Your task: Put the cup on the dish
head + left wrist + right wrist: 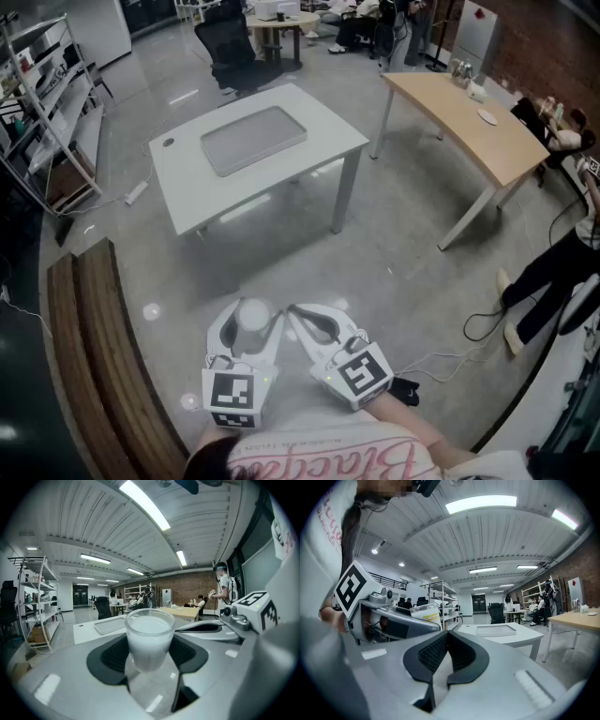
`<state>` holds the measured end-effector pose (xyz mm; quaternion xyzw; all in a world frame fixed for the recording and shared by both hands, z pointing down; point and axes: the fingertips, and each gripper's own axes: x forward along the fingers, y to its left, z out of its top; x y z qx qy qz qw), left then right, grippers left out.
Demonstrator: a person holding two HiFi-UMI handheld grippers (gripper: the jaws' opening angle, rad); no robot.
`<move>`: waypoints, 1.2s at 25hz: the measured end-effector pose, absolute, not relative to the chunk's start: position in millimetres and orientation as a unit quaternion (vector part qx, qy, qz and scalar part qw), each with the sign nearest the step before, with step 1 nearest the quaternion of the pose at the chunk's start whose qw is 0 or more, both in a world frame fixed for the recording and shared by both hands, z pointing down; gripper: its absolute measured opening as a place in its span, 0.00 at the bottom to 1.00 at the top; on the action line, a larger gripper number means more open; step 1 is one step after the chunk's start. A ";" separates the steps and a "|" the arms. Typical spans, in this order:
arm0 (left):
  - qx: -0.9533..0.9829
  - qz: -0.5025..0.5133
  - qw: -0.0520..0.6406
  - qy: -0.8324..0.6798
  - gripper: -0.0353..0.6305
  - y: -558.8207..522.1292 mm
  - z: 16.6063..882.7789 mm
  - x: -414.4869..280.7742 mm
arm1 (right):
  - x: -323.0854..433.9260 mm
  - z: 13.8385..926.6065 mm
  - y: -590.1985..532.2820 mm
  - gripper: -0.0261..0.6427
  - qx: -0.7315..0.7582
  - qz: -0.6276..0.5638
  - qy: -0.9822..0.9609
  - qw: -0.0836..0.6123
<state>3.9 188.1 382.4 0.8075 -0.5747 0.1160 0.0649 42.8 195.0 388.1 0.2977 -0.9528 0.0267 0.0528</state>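
A frosted white cup (251,323) (149,637) stands upright between the black pads of my left gripper (251,311) (149,654), which is shut on it at waist height above the floor. Close beside it on the right, my right gripper (296,312) (446,638) is shut with nothing between its pads. The dish, a shallow grey tray (253,138) (110,624) (496,630), lies on a white table (187,192) some way ahead of both grippers.
A brown wooden bench (94,356) curves along my left. A tan table (469,122) stands at the right, with a seated person (553,267) and floor cables beyond it. Shelving (37,103) lines the left wall, and a black office chair (230,47) sits behind the white table.
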 end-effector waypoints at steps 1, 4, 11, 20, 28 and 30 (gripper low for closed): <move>0.807 0.115 0.068 -0.575 0.44 186.6 384.2 2.7 | 43.9 389.8 192.5 0.04 0.301 0.027 -0.952 0.055; 0.805 0.115 0.075 -0.577 0.44 180.3 389.5 -1.7 | 48.0 394.4 183.9 0.04 0.311 0.031 -0.948 0.060; 0.805 0.118 0.086 -0.574 0.44 153.2 400.5 -7.0 | 52.9 404.5 159.7 0.04 0.328 0.039 -0.941 0.074; 0.798 0.117 0.109 -0.581 0.44 101.7 405.8 -20.5 | 52.4 418.9 115.5 0.04 0.335 0.059 -0.937 0.084; 0.798 0.118 0.103 -0.583 0.44 25.3 396.8 -42.7 | 24.9 406.2 41.0 0.04 0.330 0.053 -0.939 0.085; 0.801 0.116 0.100 -0.579 0.44 5.8 392.9 -49.9 | 14.2 400.3 24.3 0.04 0.328 0.047 -0.940 0.084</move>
